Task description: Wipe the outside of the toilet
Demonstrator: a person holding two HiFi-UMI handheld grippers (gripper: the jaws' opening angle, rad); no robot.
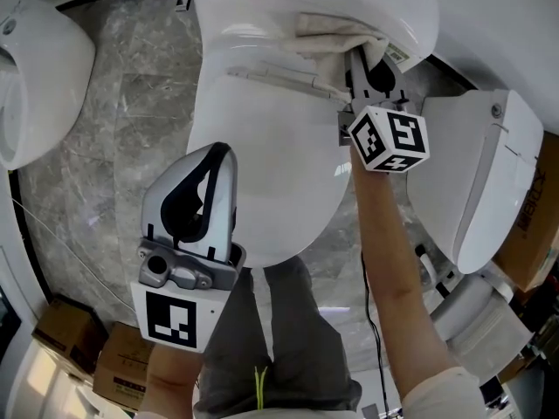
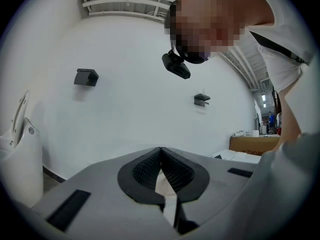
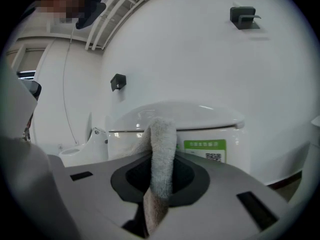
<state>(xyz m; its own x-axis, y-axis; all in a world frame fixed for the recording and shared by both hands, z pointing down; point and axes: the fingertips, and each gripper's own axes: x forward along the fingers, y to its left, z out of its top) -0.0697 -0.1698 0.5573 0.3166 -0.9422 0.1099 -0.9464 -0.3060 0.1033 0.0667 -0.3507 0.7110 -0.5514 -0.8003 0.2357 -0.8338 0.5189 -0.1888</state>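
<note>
The white toilet (image 1: 262, 147) fills the middle of the head view, lid down, with its tank (image 1: 332, 3) at the top. My right gripper (image 1: 369, 59) is shut on a pale grey cloth (image 1: 336, 35) and presses it against the toilet where the seat meets the tank. In the right gripper view the cloth (image 3: 161, 134) hangs over the closed jaws, in front of the tank (image 3: 190, 121) and its green label (image 3: 205, 145). My left gripper (image 1: 218, 154) is shut on nothing and held over the lid's front left. Its view shows the tips (image 2: 160, 149) meeting, aimed at a white wall.
A second toilet (image 1: 35, 77) stands at the left and a third one (image 1: 476, 173) at the right, close to my right arm. Cardboard boxes (image 1: 87, 347) sit at the lower left, another box (image 1: 533, 216) at the right edge. The floor is grey marble (image 1: 131, 103).
</note>
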